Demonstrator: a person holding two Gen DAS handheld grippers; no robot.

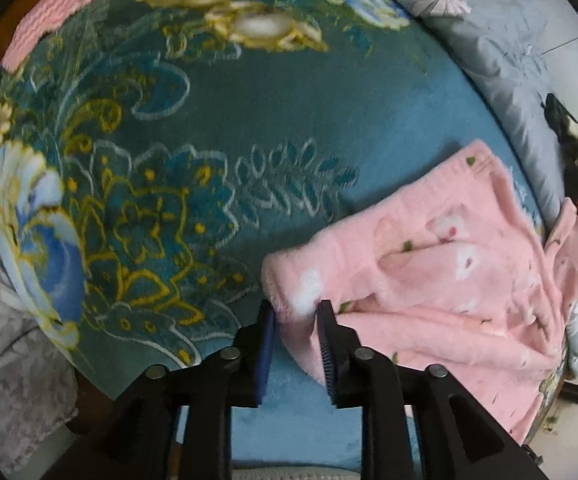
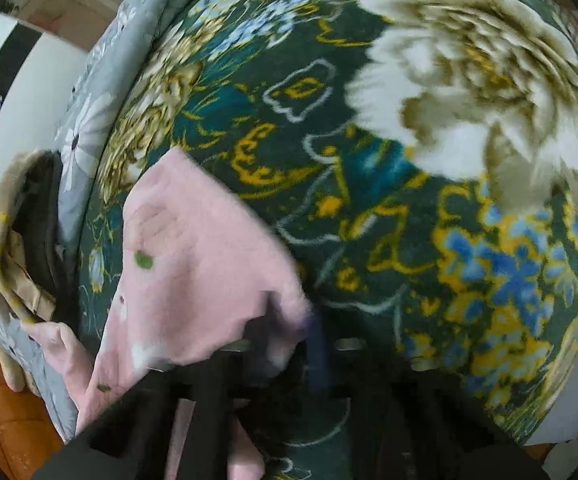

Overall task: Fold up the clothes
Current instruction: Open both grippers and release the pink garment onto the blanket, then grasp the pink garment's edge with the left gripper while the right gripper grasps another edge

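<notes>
A pink fleece garment [image 1: 429, 264] with small flower prints lies on a teal floral blanket [image 1: 209, 160] at the lower right of the left wrist view. My left gripper [image 1: 295, 312] has its blue-padded fingers closed on a bunched corner of the garment. In the right wrist view the same garment [image 2: 193, 256] hangs lifted and blurred at the lower left. My right gripper [image 2: 289, 332] is blurred and grips the garment's edge between its fingers, above the blanket [image 2: 369, 160].
A grey daisy-print quilt [image 1: 501, 52] lies along the bed's far edge and also shows in the right wrist view [image 2: 101, 92]. A pink knit item [image 1: 57, 12] lies at the far left. Dark and beige clothes [image 2: 25, 240] are heaped beside the quilt.
</notes>
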